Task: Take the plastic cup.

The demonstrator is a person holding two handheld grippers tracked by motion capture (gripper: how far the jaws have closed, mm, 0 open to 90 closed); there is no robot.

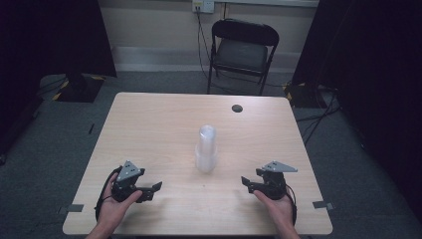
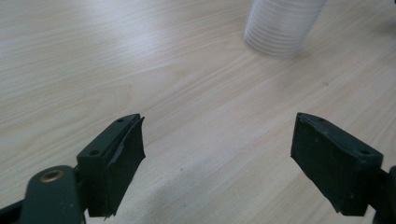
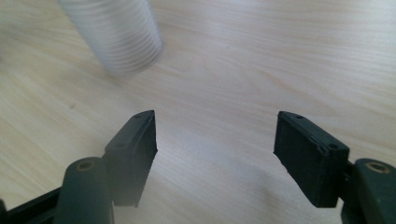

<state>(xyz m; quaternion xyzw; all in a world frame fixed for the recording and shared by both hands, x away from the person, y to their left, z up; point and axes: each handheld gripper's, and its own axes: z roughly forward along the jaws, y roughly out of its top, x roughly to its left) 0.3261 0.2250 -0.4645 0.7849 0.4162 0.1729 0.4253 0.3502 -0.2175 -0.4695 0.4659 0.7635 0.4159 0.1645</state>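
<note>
In the high view your two hands come in from the bottom edge, and the table (image 1: 164, 119) takes up the middle of the frame. The cup stack (image 1: 206, 149) stands upright near the center, its long axis vertical, open mouth at the top and the wider base on the wood. Your left gripper (image 1: 149, 190) sits at lower left, your right gripper (image 1: 250, 184) at lower right, both low over the tabletop, tips turned inward toward each other, with the stack between them and a little farther up the frame. Each has its jaws apart with nothing between them. This view also gives you the chair (image 1: 242, 50) at top center, the dark hole (image 1: 237, 108) near the table's far edge, and the tape marks by the near corners.

In the left gripper view the stack (image 2: 281, 25) sits at the upper right, cut off by the top edge, its ribbed rims showing close up. The left gripper (image 2: 217, 144) has its jaws spread wide over bare wood, well apart from the stack.

In the right gripper view the stack (image 3: 116, 32) is at the upper left, blurred, leaning in the frame. The right gripper (image 3: 215, 140) is likewise parted over bare wood, clear of the stack.
</note>
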